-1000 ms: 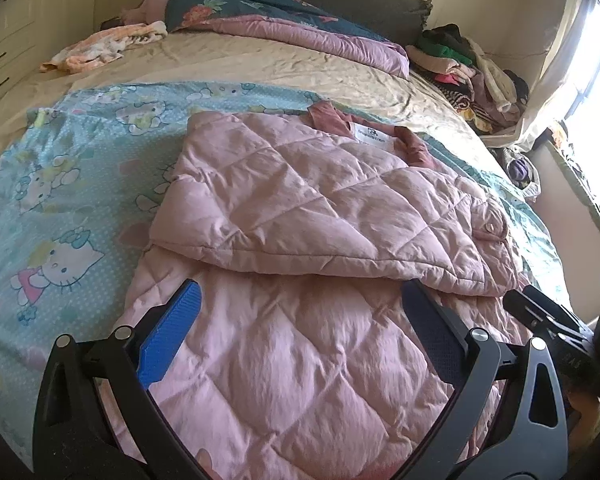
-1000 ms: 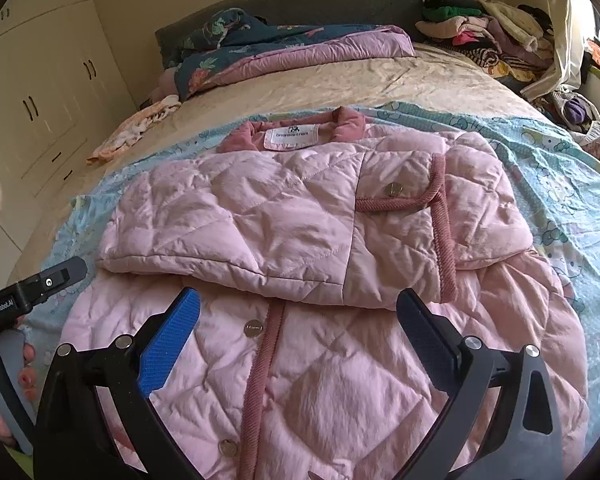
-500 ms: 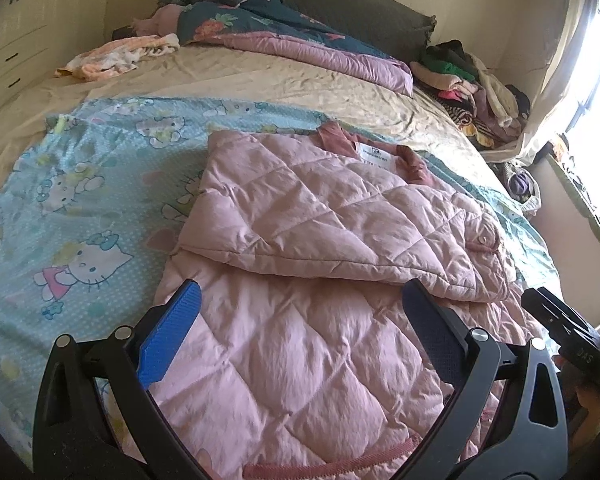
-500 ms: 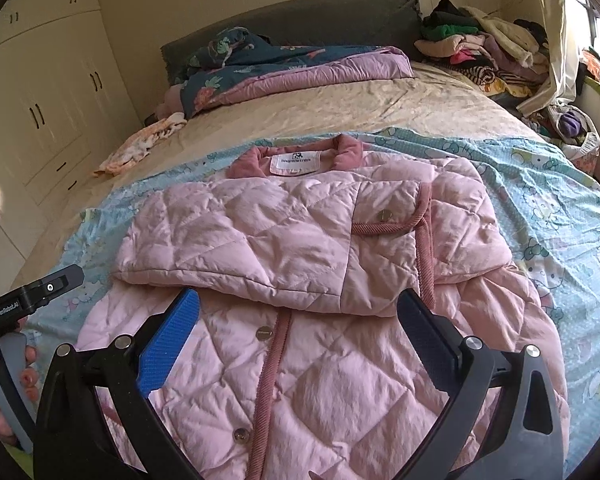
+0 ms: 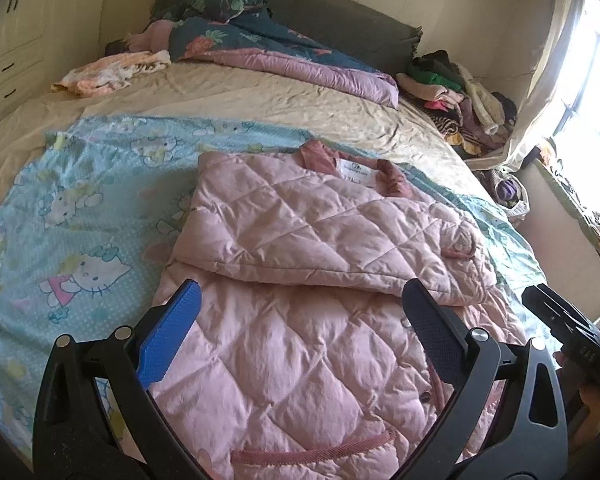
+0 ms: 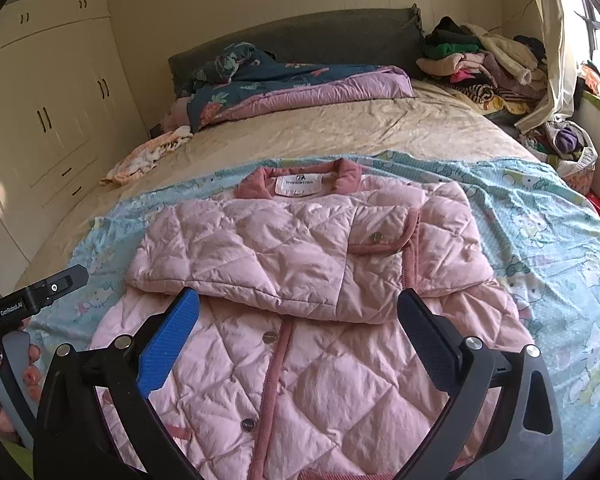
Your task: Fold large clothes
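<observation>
The pink quilted jacket lies on the Hello Kitty sheet spread across the near half of the bed, collar toward 12 o'clock, buttoned front facing up. Both sleeves appear already folded across the chest — they form a thick band lying over the upper body. The lower half of the jacket, down to the hem at 6 o'clock, is flat and not yet folded, so by my reading the bottom-to-collar fold remains, perhaps one more after that.

The left tongs hang over the jacket's lower left portion, wide open and gripping nothing. The right tongs hover over the button placket, likewise spread apart and empty.

Compared with a second ago, both cameras have pulled back toward 6 o'clock and risen: more of the hem trim, the lower buttons and the headboard now show. The jacket itself has not shifted, and neither pair of tongs has narrowed.
</observation>
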The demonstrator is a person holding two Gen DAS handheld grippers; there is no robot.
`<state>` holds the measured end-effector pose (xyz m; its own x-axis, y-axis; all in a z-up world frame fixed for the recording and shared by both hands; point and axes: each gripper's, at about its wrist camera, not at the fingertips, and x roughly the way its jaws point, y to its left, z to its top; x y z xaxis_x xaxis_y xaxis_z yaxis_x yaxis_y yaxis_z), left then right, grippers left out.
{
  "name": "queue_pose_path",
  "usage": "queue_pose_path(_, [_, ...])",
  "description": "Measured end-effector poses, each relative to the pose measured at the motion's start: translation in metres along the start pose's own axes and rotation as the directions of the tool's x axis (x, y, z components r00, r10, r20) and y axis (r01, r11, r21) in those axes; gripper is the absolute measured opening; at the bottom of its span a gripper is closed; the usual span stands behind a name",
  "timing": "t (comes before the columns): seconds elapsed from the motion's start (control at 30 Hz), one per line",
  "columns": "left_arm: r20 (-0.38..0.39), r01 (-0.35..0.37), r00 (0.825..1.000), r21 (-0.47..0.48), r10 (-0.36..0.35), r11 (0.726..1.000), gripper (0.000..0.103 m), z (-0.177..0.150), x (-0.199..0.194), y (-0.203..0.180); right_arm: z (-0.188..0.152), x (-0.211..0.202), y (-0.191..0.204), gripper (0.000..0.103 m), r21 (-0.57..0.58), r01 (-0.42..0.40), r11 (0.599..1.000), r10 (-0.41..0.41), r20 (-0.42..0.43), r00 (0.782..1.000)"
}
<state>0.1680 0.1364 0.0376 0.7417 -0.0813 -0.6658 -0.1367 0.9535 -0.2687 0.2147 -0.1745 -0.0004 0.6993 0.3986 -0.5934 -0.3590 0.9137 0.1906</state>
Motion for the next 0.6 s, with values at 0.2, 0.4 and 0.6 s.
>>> queue_pose_path(0.2, [0.020, 0.012, 1.000, 0.008, -0.012, 1.000, 0.094, 0.002, -0.010, -0.005, 0.003, -0.015, -0.002, 0.099, -0.006, 0.009, 1.000, -0.009, 0.024, 1.000])
queue_pose_path(0.4, [0.032, 0.020, 0.999, 0.023, -0.021, 1.000, 0.094, 0.002, -0.021, -0.012, 0.004, -0.032, -0.003, 0.099, -0.009, 0.010, 1.000, -0.009, 0.051, 0.999])
queue_pose_path(0.6, [0.045, 0.029, 0.999, 0.027, -0.030, 0.999, 0.094, 0.000, -0.032, -0.015, 0.006, -0.049, -0.002, 0.099, -0.014, 0.008, 1.000, -0.007, 0.083, 0.997])
